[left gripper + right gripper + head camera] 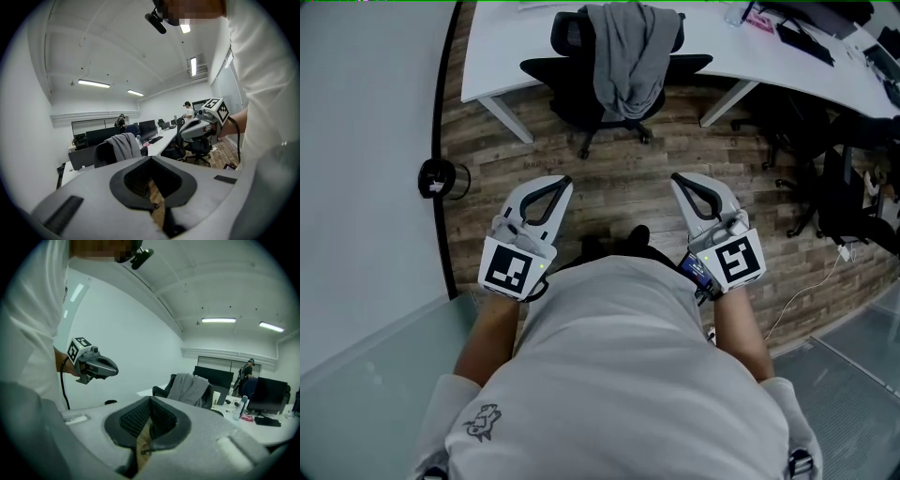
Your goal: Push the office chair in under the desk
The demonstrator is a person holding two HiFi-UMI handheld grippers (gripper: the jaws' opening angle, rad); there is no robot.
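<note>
Grey garment (626,56) covers most of the office chair (570,92) back, top centre. Desk (502,47) cut off by top edge. Clutter (804,39) on it, upper right: partly cropped, too small to identify.

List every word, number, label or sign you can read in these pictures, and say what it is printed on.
No readable text anywhere.
left marker cube: black-and-white square pattern, no letters.
right marker cube: same kind of pattern, no letters.
shirt emblem: a small drawing, no words legible.
Things on the desk: too small to read.
</note>
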